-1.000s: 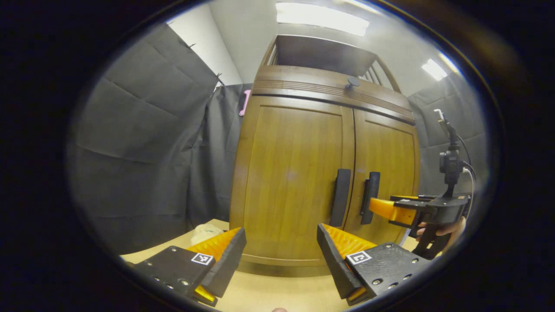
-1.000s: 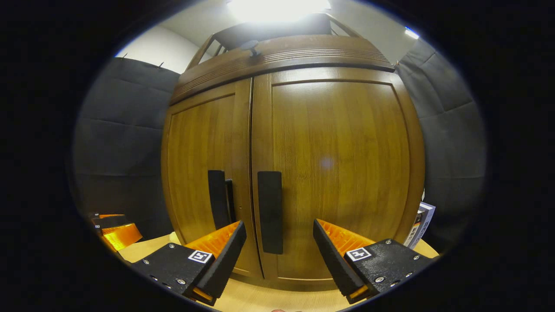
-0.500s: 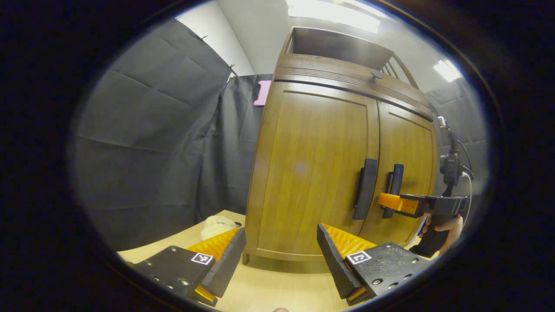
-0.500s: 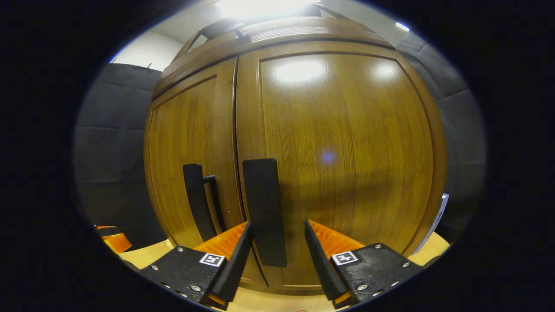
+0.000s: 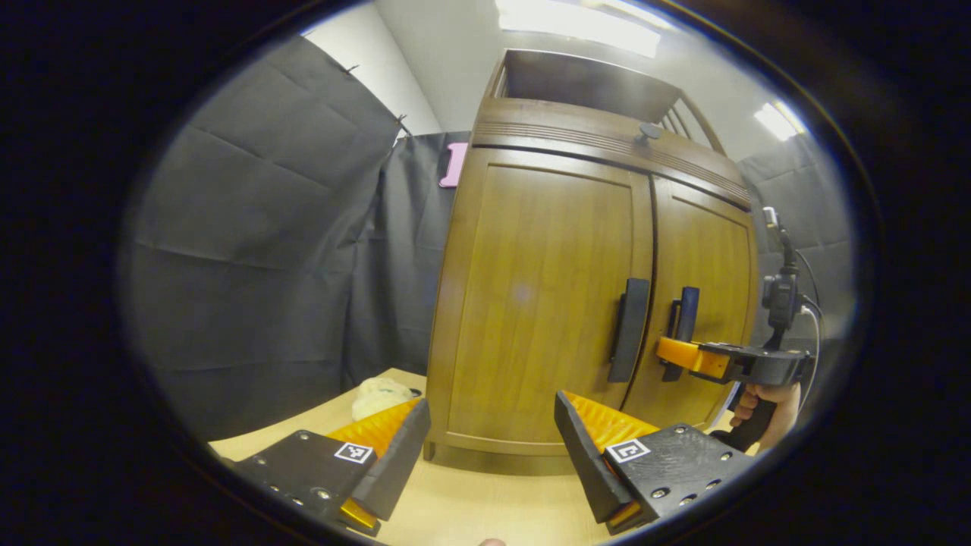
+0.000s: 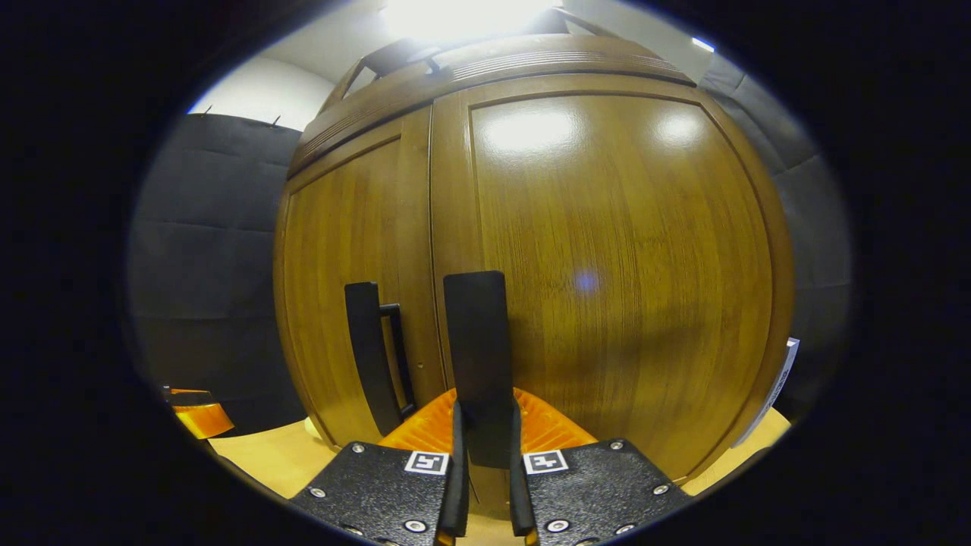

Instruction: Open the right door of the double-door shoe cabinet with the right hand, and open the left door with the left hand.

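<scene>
right gripper (image 6: 483, 455) clamping right door handle (image 6: 476, 341) — doors closed

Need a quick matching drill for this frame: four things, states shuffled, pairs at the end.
Things:
1. right tool
2. left tool
3. left door handle
4. pale lump on the table

States:
A. open, short of the cabinet
B. lying by the cabinet's left corner
C. shut on the right door handle
D. untouched, nothing gripping it

Pairs: 1-C, 2-A, 3-D, 4-B
</scene>
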